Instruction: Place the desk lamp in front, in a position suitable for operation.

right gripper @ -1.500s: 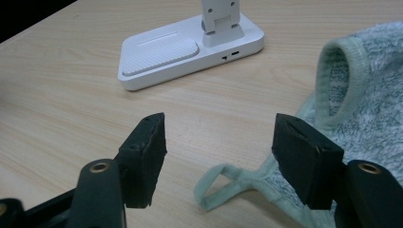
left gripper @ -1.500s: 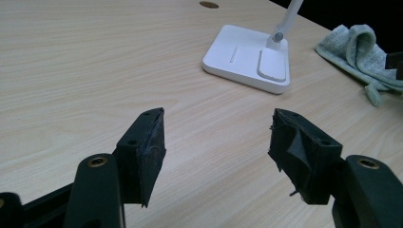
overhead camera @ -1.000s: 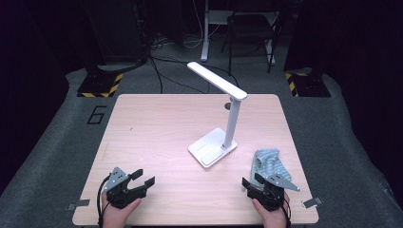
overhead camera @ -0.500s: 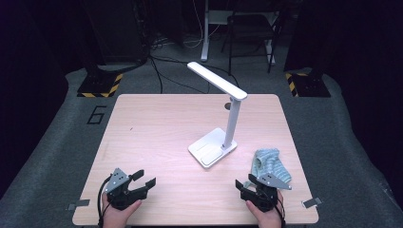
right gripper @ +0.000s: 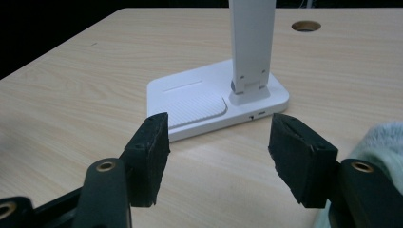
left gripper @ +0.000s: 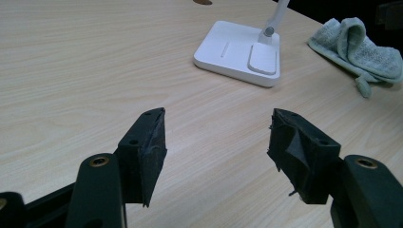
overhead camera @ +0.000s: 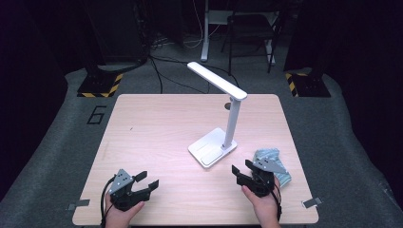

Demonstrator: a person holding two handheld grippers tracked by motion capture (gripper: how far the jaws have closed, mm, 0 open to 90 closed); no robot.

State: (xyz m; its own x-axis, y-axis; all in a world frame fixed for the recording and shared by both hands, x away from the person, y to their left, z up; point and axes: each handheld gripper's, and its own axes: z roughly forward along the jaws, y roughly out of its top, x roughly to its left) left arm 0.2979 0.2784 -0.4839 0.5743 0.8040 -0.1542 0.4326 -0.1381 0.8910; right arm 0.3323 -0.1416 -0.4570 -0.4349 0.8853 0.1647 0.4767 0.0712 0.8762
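Your right tongs (overhead camera: 243, 171) have slid left and forward since a second ago — off the grey-green cloth (overhead camera: 272, 164) and toward the white lamp (overhead camera: 219, 124); the cloth now sits just behind and to the right of them. Their jaws stand spread with nothing between them, aimed at the lamp's flat base (right gripper: 209, 102), which lies near but apart from the tips. Your left tongs (overhead camera: 143, 181) have not shifted: they rest low at the near left of the bench (overhead camera: 157, 123), jaws spread and empty.

The cloth lies bunched near the bench's right edge, close to the near corner. The lamp stands right of centre, its base clear of every edge, its head reaching back and left. The whole left half and the far side of the bench are bare wood — wide room to move there. A round cable hole (right gripper: 306, 25) shows behind the lamp.
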